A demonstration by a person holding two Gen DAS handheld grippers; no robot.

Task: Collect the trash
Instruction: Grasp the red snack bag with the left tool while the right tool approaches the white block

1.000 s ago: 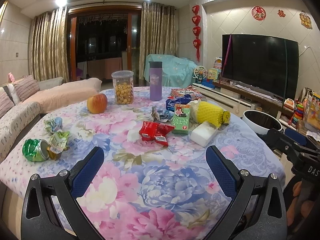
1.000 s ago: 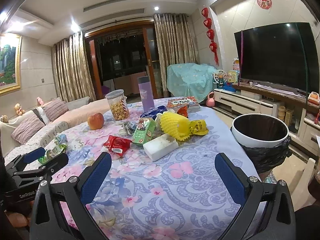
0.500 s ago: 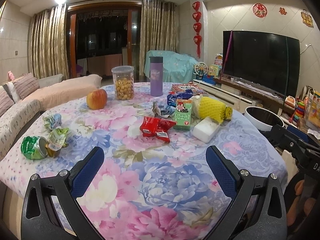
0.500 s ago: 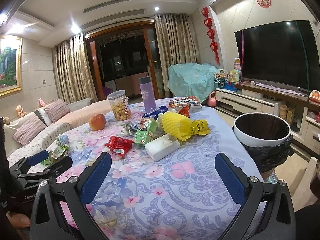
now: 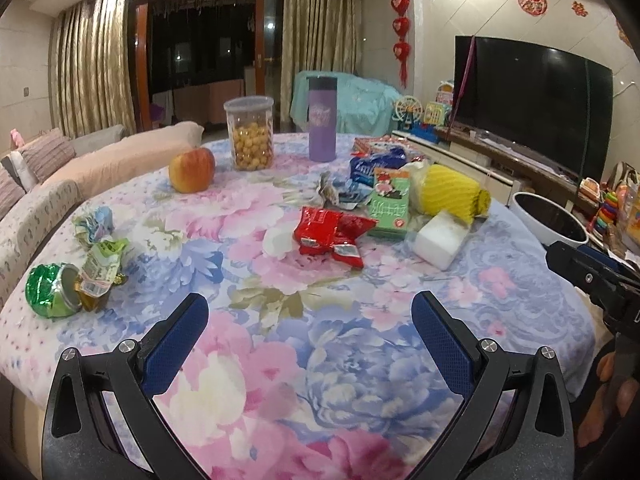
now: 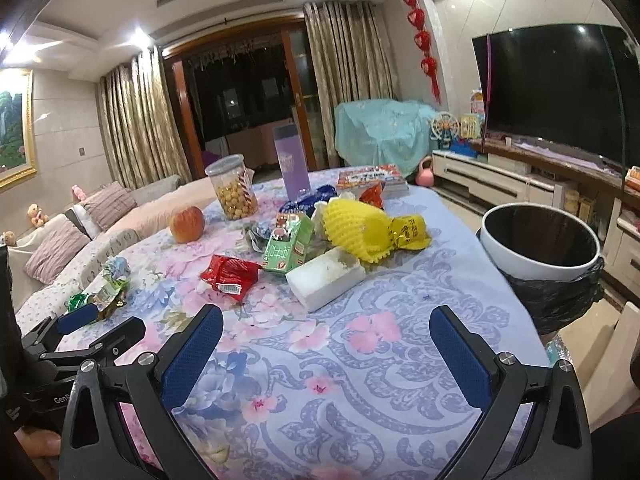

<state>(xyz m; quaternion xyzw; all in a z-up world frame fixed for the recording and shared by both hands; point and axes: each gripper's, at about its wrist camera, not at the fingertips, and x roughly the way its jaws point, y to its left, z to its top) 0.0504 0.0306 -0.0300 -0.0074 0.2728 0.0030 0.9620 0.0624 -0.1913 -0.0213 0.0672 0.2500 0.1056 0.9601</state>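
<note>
Trash lies on a floral tablecloth (image 5: 320,344): a red wrapper (image 5: 328,232) (image 6: 232,276), a green carton (image 5: 390,204) (image 6: 288,248), a white foam block (image 5: 440,238) (image 6: 326,278), yellow foam netting (image 5: 452,194) (image 6: 360,228), a crushed green can (image 5: 50,290) and crumpled wrappers (image 5: 102,260) at the left. A white bin with a black bag (image 6: 540,240) (image 5: 550,224) stands off the table's right edge. My left gripper (image 5: 310,332) is open and empty over the near table. My right gripper (image 6: 326,342) is open and empty, short of the foam block.
An apple (image 5: 192,170), a jar of snacks (image 5: 249,138), a purple flask (image 5: 322,118) and a book (image 6: 372,178) stand at the far side. A sofa (image 5: 80,172) runs along the left. A TV (image 6: 560,92) and cabinet are at the right.
Both grippers have tilted slightly down and edged forward over the table. Nothing was grasped; the objects have not moved.
</note>
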